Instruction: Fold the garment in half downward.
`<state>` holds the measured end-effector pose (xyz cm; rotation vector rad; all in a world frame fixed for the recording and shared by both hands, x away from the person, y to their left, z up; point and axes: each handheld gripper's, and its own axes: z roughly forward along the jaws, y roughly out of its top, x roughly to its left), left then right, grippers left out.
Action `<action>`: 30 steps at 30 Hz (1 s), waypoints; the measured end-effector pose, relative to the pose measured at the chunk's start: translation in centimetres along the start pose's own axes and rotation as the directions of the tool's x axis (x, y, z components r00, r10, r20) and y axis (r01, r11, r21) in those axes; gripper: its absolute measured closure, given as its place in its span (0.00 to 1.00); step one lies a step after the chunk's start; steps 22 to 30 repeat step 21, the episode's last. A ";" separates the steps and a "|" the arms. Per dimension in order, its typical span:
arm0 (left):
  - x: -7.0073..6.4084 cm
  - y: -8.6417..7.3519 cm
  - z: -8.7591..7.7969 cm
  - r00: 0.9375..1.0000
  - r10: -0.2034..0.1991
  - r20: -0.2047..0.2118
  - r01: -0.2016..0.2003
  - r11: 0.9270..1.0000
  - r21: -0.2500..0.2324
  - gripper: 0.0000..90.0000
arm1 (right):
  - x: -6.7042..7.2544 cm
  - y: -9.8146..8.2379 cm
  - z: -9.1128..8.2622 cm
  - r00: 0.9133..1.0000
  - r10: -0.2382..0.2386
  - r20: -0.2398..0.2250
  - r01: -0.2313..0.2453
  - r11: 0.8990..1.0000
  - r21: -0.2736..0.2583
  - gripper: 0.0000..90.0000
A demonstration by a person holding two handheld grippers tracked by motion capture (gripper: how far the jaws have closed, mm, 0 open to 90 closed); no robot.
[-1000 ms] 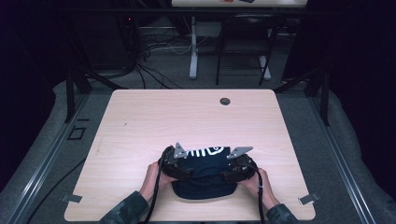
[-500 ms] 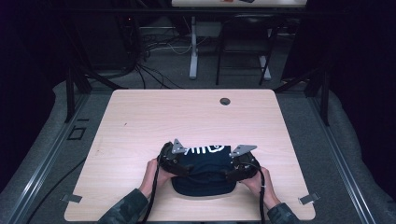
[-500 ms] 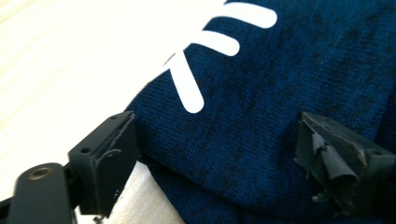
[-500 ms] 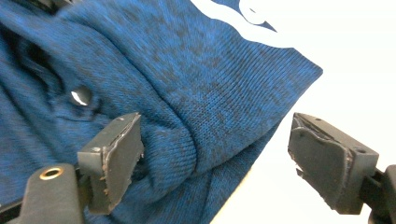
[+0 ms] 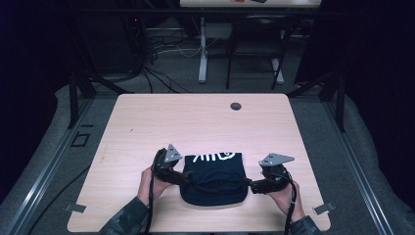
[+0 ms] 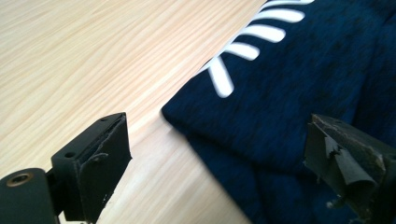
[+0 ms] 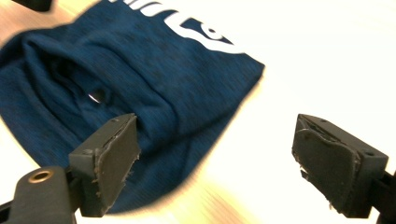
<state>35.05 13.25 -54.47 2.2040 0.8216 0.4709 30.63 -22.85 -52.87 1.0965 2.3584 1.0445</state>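
**Folded navy shirt lies between two parted tongs**

From the high view, a pale wood-grain bench (image 5: pixel 147 122) stands on grey floor in a dark room, with cables and metal frame legs behind it. A folded navy shirt (image 5: pixel 215 178) with white lettering lies flat between the left tongs (image 5: pixel 183 177) and the right tongs (image 5: pixel 248 185), each at one side edge of the cloth. A small round grommet (image 5: pixel 236 105) sits in the bench well beyond both tongs.

In the left gripper view, the left tongs (image 6: pixel 219 158) have just been opening; the shirt's edge (image 6: pixel 280 102) lies between the jaws, unpressed, over bare wood.

In the right gripper view, the right tongs (image 7: pixel 215 158) have likewise just been opening; the shirt (image 7: pixel 140 74) lies beyond the left jaw, apart from the pads, on bright bench.
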 end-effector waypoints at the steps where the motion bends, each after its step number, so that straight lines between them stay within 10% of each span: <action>1: 0.0 0.0 0.0 1.000 0.000 0.000 0.000 1.000 0.000 0.08 | 0.0 0.0 0.0 1.000 0.000 0.000 0.000 1.000 0.000 0.15; 12: 1.7 -3.2 0.3 0.998 -0.042 -0.040 0.045 0.996 0.080 0.04 | -2.2 -3.9 1.0 0.995 0.075 0.068 -0.080 0.993 0.082 0.10; 30: 2.6 -4.2 1.2 0.996 -0.081 -0.034 0.085 0.989 0.118 0.01 | -2.8 -4.8 2.2 0.993 0.077 0.094 -0.088 0.988 0.124 0.09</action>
